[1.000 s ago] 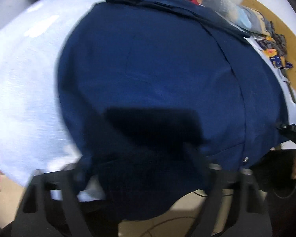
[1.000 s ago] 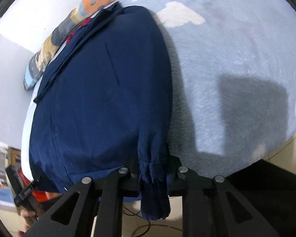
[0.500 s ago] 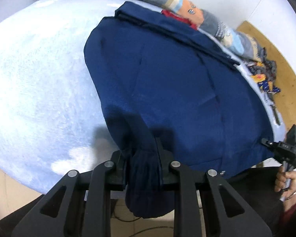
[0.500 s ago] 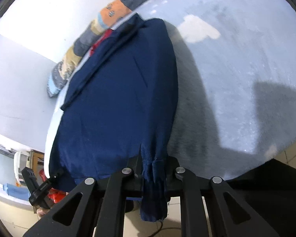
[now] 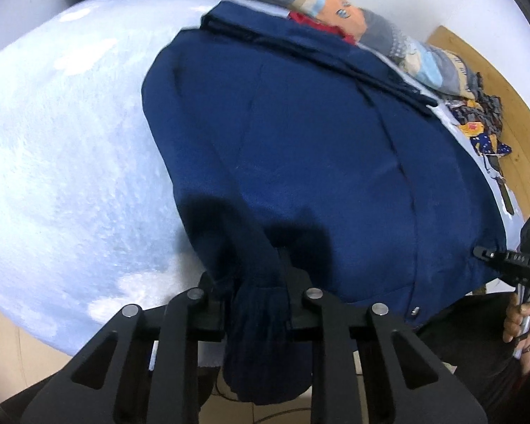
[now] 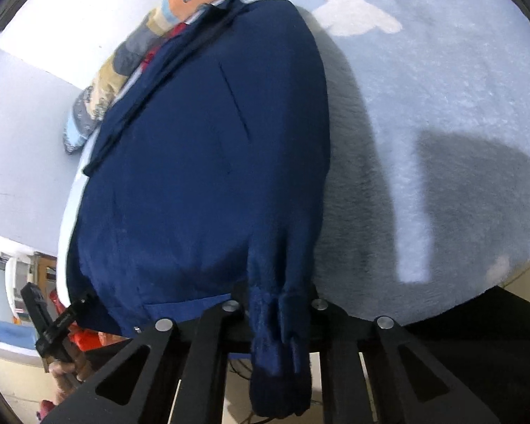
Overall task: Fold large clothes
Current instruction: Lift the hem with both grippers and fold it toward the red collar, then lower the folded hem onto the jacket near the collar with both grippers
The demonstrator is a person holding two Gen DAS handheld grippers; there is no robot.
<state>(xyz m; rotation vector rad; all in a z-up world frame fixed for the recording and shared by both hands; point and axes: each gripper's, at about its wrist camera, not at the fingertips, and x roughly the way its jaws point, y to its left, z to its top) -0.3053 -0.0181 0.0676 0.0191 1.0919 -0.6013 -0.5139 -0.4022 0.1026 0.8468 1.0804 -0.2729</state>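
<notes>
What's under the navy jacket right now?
The navy jacket lies on a pale blue fleece blanket that shows all round it. A red cloth peeks out past its far edge. Whatever lies beneath the jacket's middle is hidden.

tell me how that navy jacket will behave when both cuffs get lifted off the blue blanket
Probably floppy: each cuff of the navy jacket bunches and droops below the left gripper and right gripper pinching it. Its body will likely sag and trail. The fuzzy blue blanket may drag on it rather than let it slide.

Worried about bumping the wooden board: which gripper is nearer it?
Right. Right gripper pinches the cuff nearest the wooden board; left gripper has just closed on the far cuff.
</notes>
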